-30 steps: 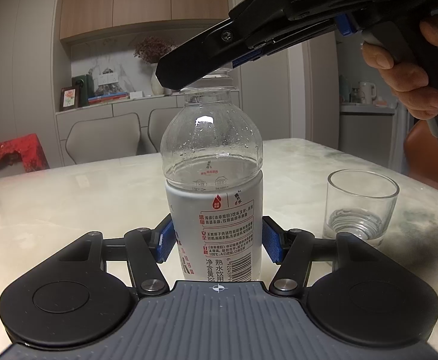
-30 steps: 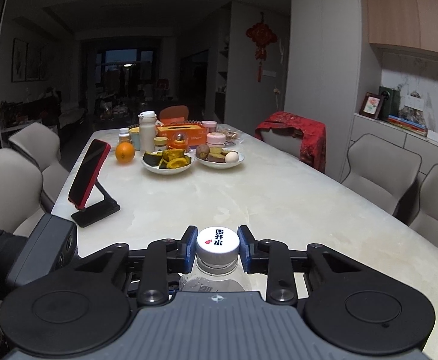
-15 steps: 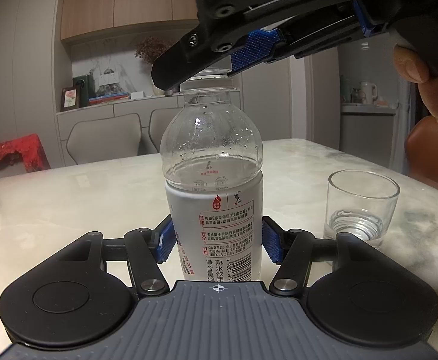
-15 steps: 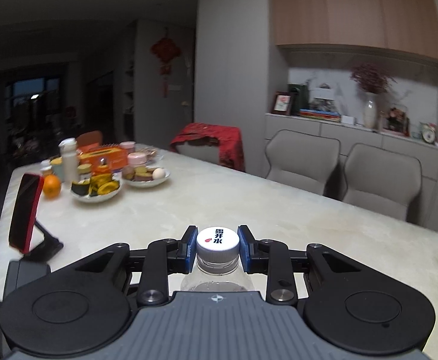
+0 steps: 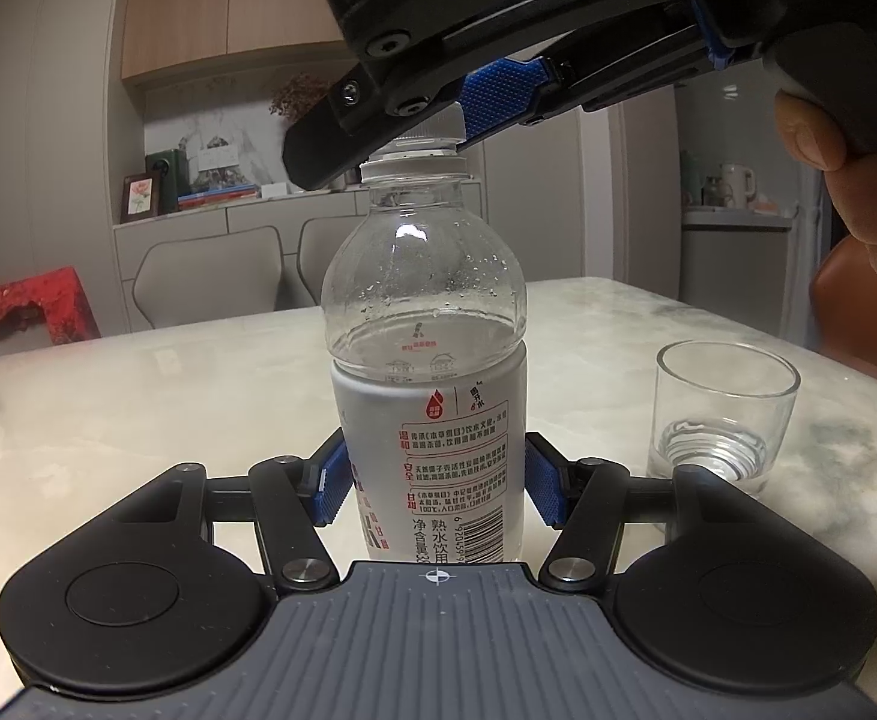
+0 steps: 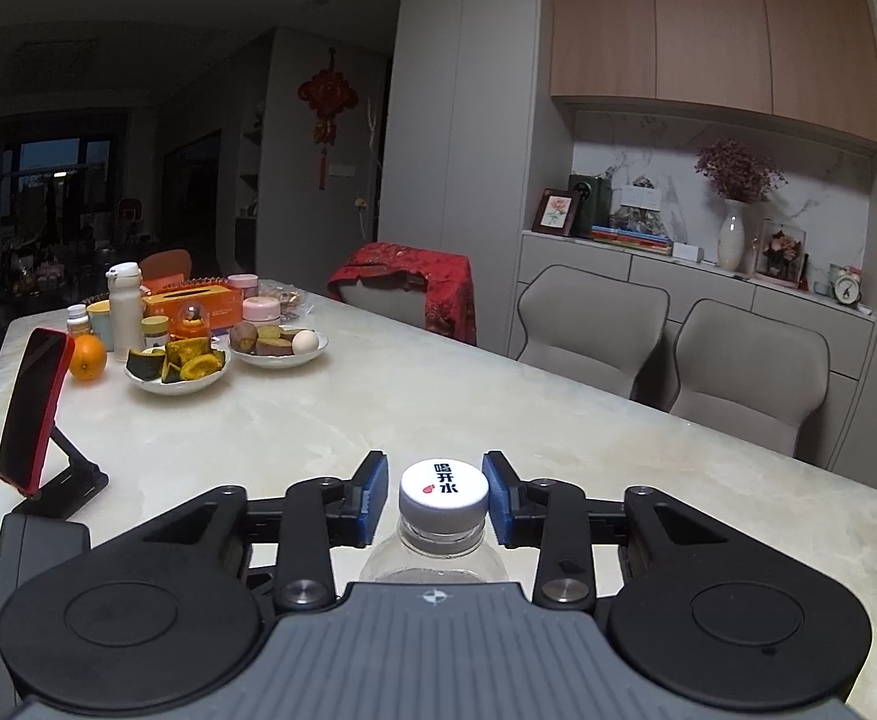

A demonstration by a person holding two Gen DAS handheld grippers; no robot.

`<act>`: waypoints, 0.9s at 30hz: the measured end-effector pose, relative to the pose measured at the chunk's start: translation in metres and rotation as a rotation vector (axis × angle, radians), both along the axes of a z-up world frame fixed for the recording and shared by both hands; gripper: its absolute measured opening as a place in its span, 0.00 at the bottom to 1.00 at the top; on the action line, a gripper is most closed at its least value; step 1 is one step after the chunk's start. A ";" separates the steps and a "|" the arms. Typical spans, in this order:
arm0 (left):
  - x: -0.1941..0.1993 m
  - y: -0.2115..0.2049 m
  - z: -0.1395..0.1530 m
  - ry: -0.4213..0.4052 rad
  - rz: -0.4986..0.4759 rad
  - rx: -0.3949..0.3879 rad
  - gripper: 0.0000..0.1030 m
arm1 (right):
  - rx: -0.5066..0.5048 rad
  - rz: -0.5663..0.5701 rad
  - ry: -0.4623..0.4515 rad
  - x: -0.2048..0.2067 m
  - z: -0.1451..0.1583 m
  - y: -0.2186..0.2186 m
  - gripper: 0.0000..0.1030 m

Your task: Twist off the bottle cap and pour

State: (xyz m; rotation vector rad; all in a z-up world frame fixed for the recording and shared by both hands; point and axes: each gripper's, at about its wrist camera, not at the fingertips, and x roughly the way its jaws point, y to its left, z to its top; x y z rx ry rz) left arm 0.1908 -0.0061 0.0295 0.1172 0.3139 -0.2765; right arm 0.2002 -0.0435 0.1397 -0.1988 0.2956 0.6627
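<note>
Left wrist view. The left gripper [image 5: 435,483] is sitting at 6 o'clock, low over the marble table [image 5: 138,408], its blue pads [image 5: 333,483] pressing both sides of the bottle [image 5: 429,408] at the lower label; it is clamping the bottle. The bottle is standing upright at frame centre. Bare tabletop is lying open toward 9 o'clock. At 3 o'clock, near the bottle but apart from it, a clear glass [image 5: 723,414] is standing upright with a little water in the bottom. The table's far edge is running across behind the bottle, with chairs [image 5: 210,276] beyond it.

The right gripper [image 5: 432,114] is reaching in from 1 o'clock, over the bottle neck.

Right wrist view. The right gripper [image 6: 435,498] is straddling the cap [image 6: 444,495]: the right pad [image 6: 498,501] is touching or nearly touching the cap's side, while the left pad is standing off with a visible gap. Fingers are set narrow, not clamping. The table edge is curving close at 3 to 4 o'clock; open tabletop is stretching toward 12 o'clock. A red phone on a stand [image 6: 36,414] is sitting at 9 o'clock, food bowls [image 6: 177,369] farther off at 10 o'clock.

Bottle: transparent, droplets inside the shoulder, water level just above a white label with red and black print. Cap: white, ribbed, dark characters and a red mark on top, seated on the neck.
</note>
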 end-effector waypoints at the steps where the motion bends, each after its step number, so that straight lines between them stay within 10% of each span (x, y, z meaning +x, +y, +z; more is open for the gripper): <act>1: 0.000 0.000 0.000 0.000 0.000 0.000 0.57 | -0.011 0.001 -0.014 -0.001 0.000 0.000 0.46; 17: -0.001 0.001 0.000 0.000 0.000 0.001 0.57 | -0.018 0.369 0.059 0.032 0.022 -0.024 0.52; 27: -0.001 0.002 0.000 -0.001 0.000 0.001 0.58 | 0.001 0.394 0.071 0.037 0.018 -0.027 0.31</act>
